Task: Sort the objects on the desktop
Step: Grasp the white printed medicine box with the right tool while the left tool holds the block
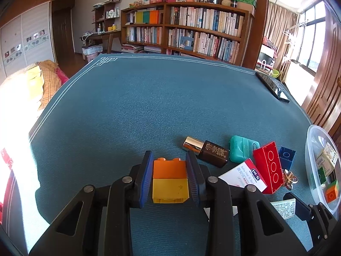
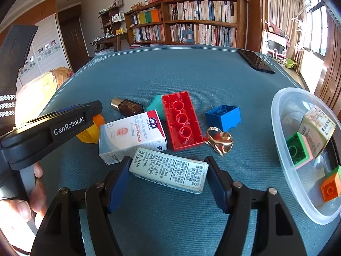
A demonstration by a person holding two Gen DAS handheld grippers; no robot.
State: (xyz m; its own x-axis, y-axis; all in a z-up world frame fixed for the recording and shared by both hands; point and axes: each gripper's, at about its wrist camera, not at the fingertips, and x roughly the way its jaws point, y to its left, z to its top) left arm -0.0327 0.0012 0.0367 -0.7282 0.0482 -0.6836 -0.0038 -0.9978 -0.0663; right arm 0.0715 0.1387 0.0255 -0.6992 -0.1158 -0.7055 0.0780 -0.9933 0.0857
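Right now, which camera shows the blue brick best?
The right wrist view: the blue brick lies fully visible, hollow side up, beside the red brick. In the left wrist view, the blue brick shows only partly behind that red brick.

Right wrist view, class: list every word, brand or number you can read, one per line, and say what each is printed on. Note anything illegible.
"GenRobot.AI": on the side of the left gripper.
"Baby Hair & Body Wash": on the white and blue carton.
"0": also on that carton.
Small white box between the right gripper pads: dense Chinese print, too small to read.
Beige carton in the clear tub: blurred, unreadable.
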